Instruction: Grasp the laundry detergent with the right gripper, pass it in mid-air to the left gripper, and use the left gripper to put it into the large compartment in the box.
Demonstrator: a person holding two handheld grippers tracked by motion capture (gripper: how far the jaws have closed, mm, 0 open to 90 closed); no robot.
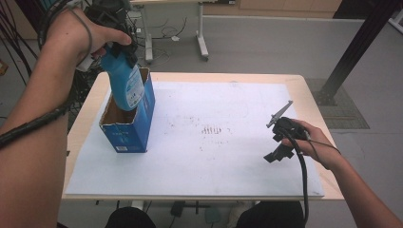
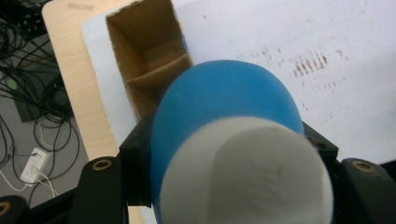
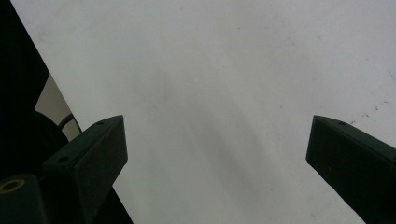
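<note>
- Left claw [image 1: 119,52] clenched on the blue bottle [image 1: 124,83] near its white cap, base already dipping into the open blue carton [image 1: 127,124] directly below.
- Best lowered straight, kept off the cardboard divider [image 2: 154,74] beneath the claw.
- Tight clearance at the carton walls; tabletop [image 1: 214,156] edge close behind.
- Right claw [image 1: 280,142] released, holding nothing, well apart over bare white surface.
</note>
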